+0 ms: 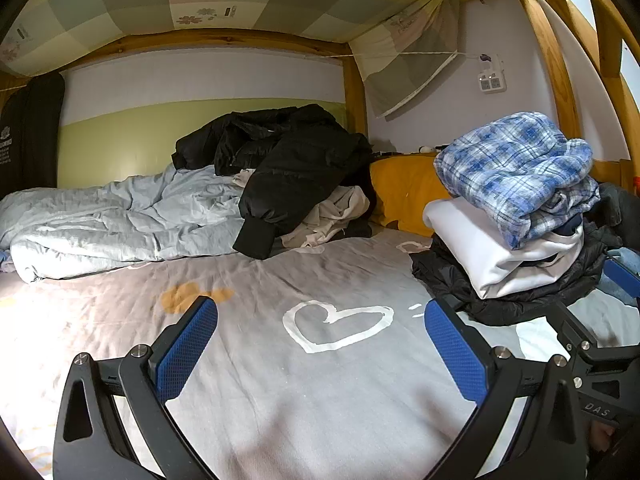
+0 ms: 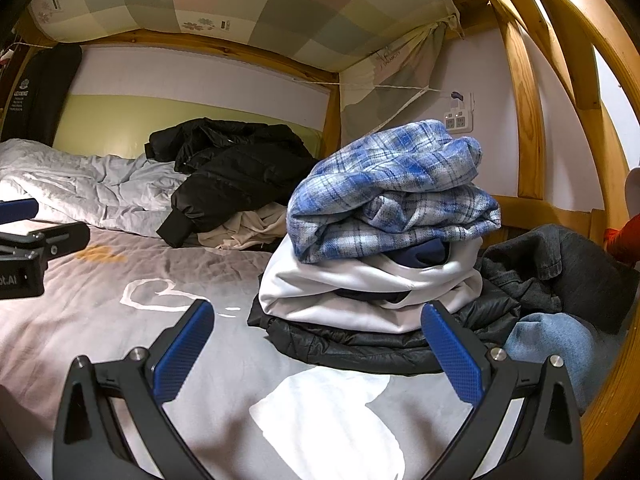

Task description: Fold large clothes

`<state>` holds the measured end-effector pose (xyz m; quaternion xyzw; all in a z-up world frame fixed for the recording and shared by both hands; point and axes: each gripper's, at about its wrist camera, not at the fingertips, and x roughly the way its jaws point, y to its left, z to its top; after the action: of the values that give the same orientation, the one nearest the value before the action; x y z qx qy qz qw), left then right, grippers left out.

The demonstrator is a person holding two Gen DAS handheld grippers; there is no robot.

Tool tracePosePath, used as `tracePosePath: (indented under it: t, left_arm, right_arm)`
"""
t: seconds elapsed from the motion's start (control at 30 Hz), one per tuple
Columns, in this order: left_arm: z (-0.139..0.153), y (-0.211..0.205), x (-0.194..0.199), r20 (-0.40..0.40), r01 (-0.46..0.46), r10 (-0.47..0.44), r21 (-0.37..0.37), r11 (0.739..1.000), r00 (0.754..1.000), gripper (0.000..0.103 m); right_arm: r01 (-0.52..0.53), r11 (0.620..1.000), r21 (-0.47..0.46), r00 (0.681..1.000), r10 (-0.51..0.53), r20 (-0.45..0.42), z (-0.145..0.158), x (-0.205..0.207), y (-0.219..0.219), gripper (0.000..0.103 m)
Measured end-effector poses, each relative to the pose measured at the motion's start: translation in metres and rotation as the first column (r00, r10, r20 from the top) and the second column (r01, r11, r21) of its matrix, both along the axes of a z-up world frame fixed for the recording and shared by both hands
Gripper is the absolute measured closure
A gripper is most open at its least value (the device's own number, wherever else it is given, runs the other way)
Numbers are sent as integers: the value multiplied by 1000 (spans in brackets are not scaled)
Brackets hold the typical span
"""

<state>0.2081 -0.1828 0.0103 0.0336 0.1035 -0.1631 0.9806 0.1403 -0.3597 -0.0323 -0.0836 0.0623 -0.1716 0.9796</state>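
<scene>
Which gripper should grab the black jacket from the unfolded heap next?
Left gripper, probably: open, empty, and facing the black jacket across bare sheet. The right gripper, also open, faces the folded stack.

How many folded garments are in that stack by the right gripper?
3: blue plaid garment on top, white one beneath, black puffy jacket at bottom. Dark blue fabric between layers may be another.

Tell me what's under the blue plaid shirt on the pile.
Under the blue plaid shirt sits a folded white garment with something navy tucked in it, then a black jacket on the bed sheet. Anything deeper is covered.
</scene>
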Motion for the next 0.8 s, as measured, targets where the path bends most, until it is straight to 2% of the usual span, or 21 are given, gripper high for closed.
tracePosePath:
  t: [0.8]
  left_arm:
    - [0, 4, -5, 18, 2, -2, 2, 1000, 1000, 0]
  right_arm:
    - [-5, 1000, 4, 1000, 5, -3, 0, 0, 1, 0]
